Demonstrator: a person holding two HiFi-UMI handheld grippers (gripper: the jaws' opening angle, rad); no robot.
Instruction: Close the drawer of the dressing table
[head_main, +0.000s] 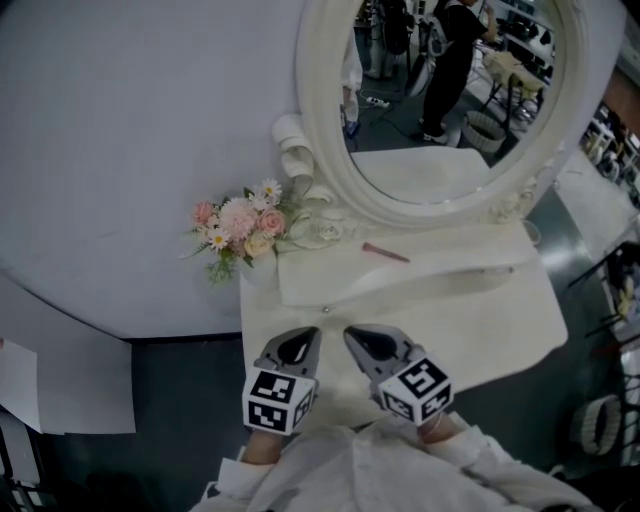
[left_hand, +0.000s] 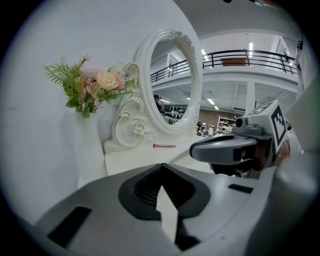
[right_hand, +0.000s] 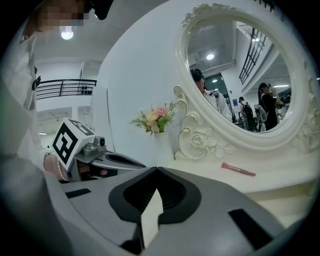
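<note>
**A:** Where is the drawer sitting right now?

**B:** The drawer is running across the dressing table, just below the shelf that is carrying the mirror. A small knob is showing at its front edge. It seems to be standing a little proud of the shelf, but from this steep head view I cannot say how far out it is.

**A:** And what are the two grippers doing?

**B:** The left gripper and the right gripper are both hovering side by side over the near edge of the table, well short of the drawer front. Both pairs of jaws are pressed together with nothing between them. I would judge they are being kept closed so that the blunt tips can push the drawer front, since a push needs no grip.

**A:** How are the hands posing?

**B:** Both grippers are pointing forward and a little downward, toward the mirror. The sleeves are sitting close to the body, so the arms are bent and not yet reaching.

**A:** Is anything lying in the way?

**B:** A pink stick is lying on the shelf above the drawer, and the flowers are standing at the left beside the mirror. Both are lying clear of a straight push.
</note>
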